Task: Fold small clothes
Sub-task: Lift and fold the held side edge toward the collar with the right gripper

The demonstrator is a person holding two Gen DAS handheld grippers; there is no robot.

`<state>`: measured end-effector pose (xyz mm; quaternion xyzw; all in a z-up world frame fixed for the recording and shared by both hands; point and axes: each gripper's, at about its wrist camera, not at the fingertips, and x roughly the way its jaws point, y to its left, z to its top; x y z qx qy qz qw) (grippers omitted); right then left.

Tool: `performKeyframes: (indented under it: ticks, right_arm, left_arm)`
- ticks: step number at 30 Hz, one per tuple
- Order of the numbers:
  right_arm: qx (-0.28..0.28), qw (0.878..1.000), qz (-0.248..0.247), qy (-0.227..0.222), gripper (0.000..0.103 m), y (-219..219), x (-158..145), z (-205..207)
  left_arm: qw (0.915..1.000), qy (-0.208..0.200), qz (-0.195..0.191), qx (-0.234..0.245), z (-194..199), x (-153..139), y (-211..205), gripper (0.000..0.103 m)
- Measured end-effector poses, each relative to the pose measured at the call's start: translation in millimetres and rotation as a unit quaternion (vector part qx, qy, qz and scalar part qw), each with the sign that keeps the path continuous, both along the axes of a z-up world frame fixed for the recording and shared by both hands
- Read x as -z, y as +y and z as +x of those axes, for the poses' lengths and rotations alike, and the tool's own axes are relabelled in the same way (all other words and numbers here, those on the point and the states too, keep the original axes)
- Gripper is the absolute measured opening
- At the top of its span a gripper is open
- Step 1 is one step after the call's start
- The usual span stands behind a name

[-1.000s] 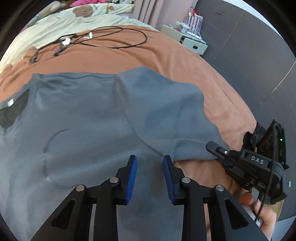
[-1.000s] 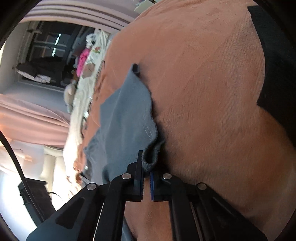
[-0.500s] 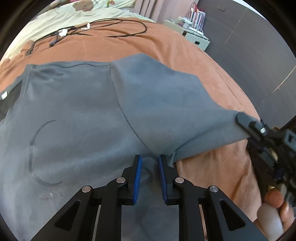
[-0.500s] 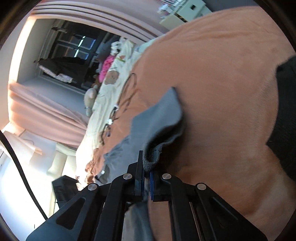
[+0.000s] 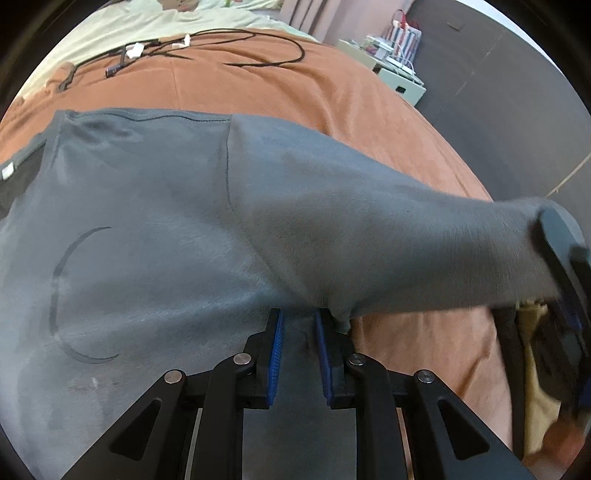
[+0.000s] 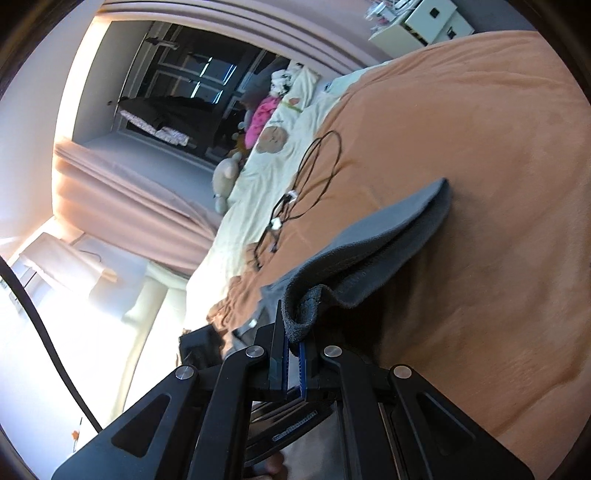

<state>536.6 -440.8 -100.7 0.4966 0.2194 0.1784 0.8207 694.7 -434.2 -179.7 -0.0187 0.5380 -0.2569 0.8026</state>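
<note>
A grey T-shirt [image 5: 147, 221] lies flat on the orange blanket [image 5: 332, 85], with a thin dark arc printed on its chest. My left gripper [image 5: 299, 354] sits at the shirt's side seam just below the armpit, its blue pads closed in on a pinch of grey fabric. The sleeve [image 5: 369, 229] is stretched out to the right and lifted off the blanket. My right gripper [image 5: 565, 266], blurred at the right edge, holds the sleeve's end. In the right wrist view this gripper [image 6: 293, 354] is shut on the sleeve hem [image 6: 306, 314], and the sleeve [image 6: 388, 236] arches above the blanket [image 6: 480, 184].
A black cable [image 5: 258, 44] with white plugs loops on the blanket beyond the shirt. Pale yellow bedding [image 5: 147, 22] and soft toys [image 6: 225, 173] lie at the head of the bed. A white nightstand [image 5: 399, 77] stands past the bed's right edge, by a dark wall.
My right gripper has lifted the sleeve end up and out to the right, pulling the sleeve straight. My left gripper moved forward to the armpit seam and its jaws narrowed onto the fabric.
</note>
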Motion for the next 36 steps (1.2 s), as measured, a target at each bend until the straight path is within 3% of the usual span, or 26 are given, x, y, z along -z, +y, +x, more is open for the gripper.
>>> performKeyframes:
  ticks: [6, 12, 16, 26, 32, 34, 36]
  right_arm:
    - [-0.026, 1.0, 0.001, 0.009, 0.001, 3, 11, 13]
    - [-0.036, 0.999, 0.002, 0.022, 0.0, -1, 13, 26]
    - [-0.041, 0.999, 0.007, 0.028, 0.0, -9, 16, 30]
    - [-0.075, 0.995, -0.034, 0.048, 0.0, 16, 8, 44]
    - [-0.093, 0.988, -0.08, 0.096, 0.003, 24, 0, 54]
    - [-0.094, 0.986, -0.087, 0.103, 0.021, 22, -2, 54]
    - [-0.081, 0.989, -0.081, 0.098, 0.071, 14, -6, 45]
  left_arm:
    - [1.0, -0.008, 0.003, -0.004, 5, 5, -8, 0.016]
    - [0.999, 0.03, -0.03, 0.012, 6, 3, 14, 0.019]
    - [0.9989, 0.039, -0.022, 0.011, 0, -4, 36, 0.02]
    - [0.9997, 0.024, -0.008, -0.007, -7, -37, 81, 0.02]
    - [1.0, 0.007, -0.002, -0.005, -9, -60, 84, 0.02]
    - [1.0, 0.004, -0.004, -0.005, -12, -67, 84, 0.02]
    - [1.0, 0.001, -0.004, -0.003, -14, -73, 84, 0.02]
